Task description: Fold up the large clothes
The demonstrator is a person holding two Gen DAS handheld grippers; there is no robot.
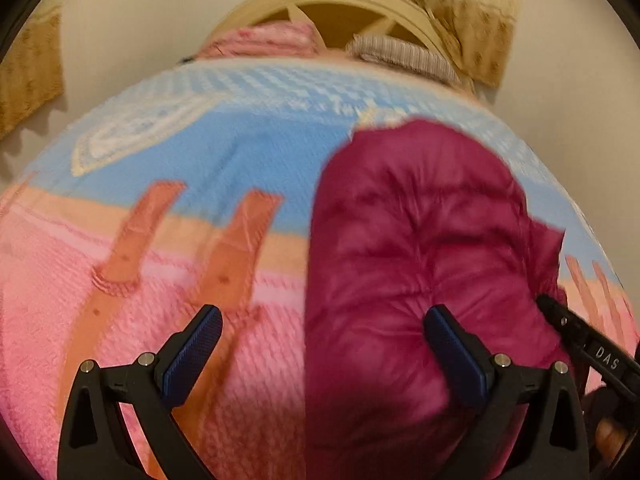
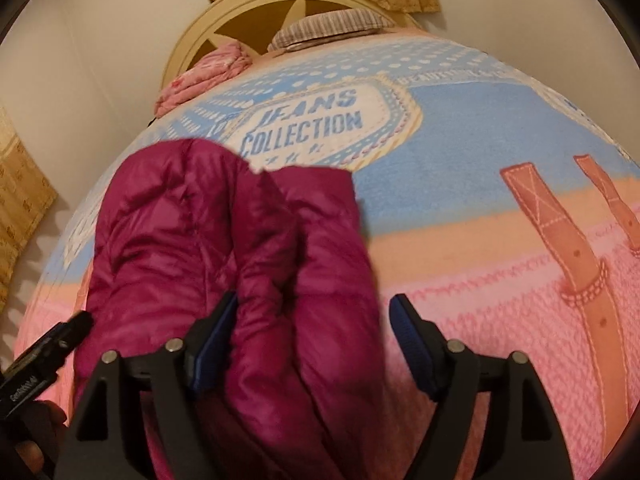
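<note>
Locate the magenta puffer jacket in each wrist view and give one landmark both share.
Left wrist: magenta puffer jacket fills centre-right, lower half.
Right wrist: magenta puffer jacket lies centre-left, lower half.
Shared landmark: cream arched headboard, top centre in both.

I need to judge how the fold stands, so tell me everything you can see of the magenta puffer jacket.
The magenta puffer jacket is shiny, quilted and puffy, and looks like padded nylon. It lies folded lengthwise into a long, thick bundle on the bedspread, one layer lapped over another with a crease running along it. Its far end covers the lower edge of the printed label. The open right tongs straddle its near end; whether either pad touches it is unclear.
</note>
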